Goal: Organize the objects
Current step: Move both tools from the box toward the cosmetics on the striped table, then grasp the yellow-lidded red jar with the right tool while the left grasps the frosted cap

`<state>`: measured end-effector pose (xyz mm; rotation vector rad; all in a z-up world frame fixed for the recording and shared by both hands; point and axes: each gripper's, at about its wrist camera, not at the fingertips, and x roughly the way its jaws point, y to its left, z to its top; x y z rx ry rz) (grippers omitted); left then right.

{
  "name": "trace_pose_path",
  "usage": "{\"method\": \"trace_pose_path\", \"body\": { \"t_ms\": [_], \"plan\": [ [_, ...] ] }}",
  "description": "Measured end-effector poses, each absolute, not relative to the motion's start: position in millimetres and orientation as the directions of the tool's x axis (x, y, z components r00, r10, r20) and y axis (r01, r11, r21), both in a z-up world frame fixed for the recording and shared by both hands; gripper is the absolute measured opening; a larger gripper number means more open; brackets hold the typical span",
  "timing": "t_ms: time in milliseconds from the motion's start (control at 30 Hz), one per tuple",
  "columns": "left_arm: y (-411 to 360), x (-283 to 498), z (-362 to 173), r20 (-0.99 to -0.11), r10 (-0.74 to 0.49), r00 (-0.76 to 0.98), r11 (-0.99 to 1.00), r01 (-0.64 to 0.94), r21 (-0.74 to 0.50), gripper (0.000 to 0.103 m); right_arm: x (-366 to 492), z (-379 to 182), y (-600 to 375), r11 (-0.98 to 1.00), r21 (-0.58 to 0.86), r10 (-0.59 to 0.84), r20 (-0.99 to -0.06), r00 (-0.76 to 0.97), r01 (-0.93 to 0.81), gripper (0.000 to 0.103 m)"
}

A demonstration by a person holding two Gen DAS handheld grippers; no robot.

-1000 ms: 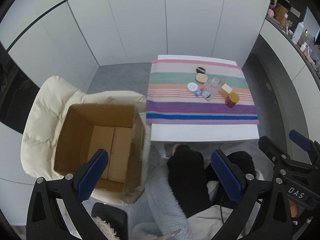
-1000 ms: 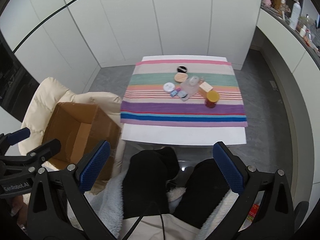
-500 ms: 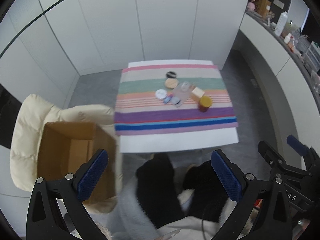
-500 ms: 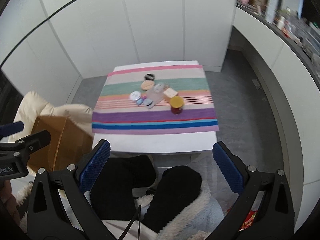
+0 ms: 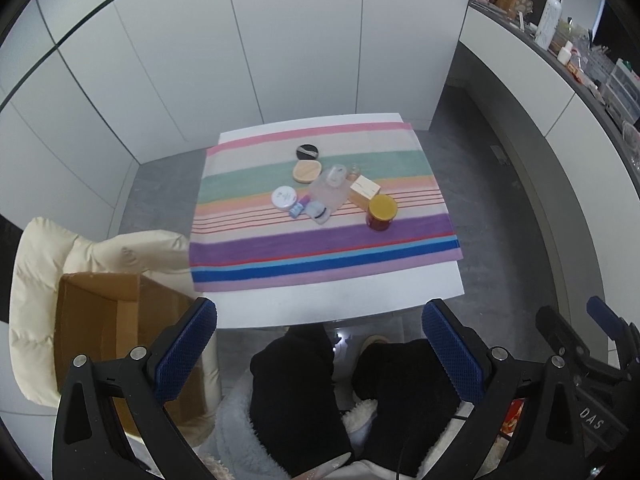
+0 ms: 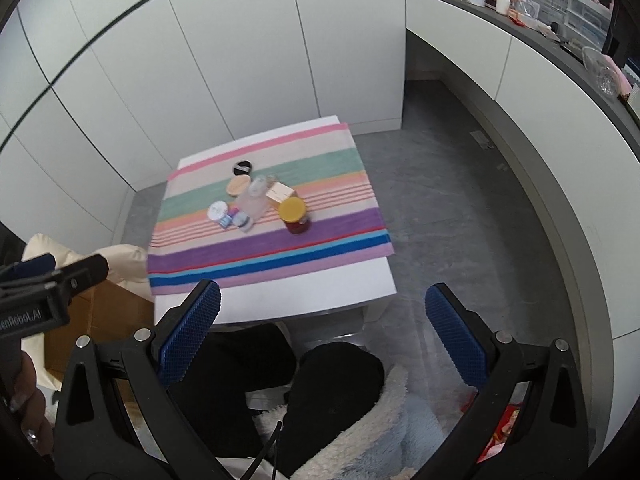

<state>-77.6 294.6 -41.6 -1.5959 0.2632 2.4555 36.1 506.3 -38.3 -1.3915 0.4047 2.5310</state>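
Note:
A small white table (image 5: 328, 300) carries a striped cloth (image 5: 320, 248). On it lie a yellow-lidded red jar (image 5: 381, 213), a tan box (image 5: 364, 190), a clear bottle (image 5: 330, 190), a white round tin (image 5: 284, 198), a beige compact (image 5: 307, 171), a black compact (image 5: 307, 152) and small blue items (image 5: 298, 209). The jar also shows in the right wrist view (image 6: 294, 214). My left gripper (image 5: 320, 352) is open and empty, held above my lap short of the table. My right gripper (image 6: 322, 332) is open and empty, likewise short of the table.
An open cardboard box (image 5: 100, 328) sits on a cream padded chair (image 5: 36, 280) left of the table. My legs in black trousers (image 5: 304, 392) are below. A counter (image 6: 540, 52) with bottles and containers curves along the right. White cabinets stand behind.
Both views have swung to the right: the table has moved towards the centre and left, and the cardboard box has slid to the left edge. Both grippers stay open.

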Motion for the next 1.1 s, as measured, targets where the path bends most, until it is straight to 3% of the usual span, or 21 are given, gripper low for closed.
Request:
{"method": "trace_pose_path", "body": {
  "t_ms": [200,433,667,867,1100],
  "plan": [
    [310,-95,-62,-0.900,0.051,-0.433,-0.964,-0.257,0.069,0.103,26,-63,517,-0.924,0.066,0.138,-0.861,-0.489,-0.377,0.103],
    [319,-134,-90,-0.846,0.114,-0.521,-0.976,-0.219,0.004,0.103,5,-90,534,-0.903,0.009,0.221,-0.848,-0.482,-0.429,0.103],
    [313,-173,-154,-0.885,0.092,-0.457,-0.972,-0.236,0.021,0.102,-36,-131,541,-0.895,-0.079,0.304,-0.827,-0.473,-0.439,0.103],
    [298,-204,-216,-0.902,0.096,-0.422,-0.968,-0.249,0.013,0.102,-73,-177,540,-0.936,0.072,0.145,-0.813,-0.564,-0.345,0.102],
    [281,-238,-277,-0.917,0.108,-0.384,-0.968,-0.252,-0.008,0.100,-127,-235,523,-0.957,0.039,0.132,-0.822,-0.554,-0.286,0.102]
  ]
}}
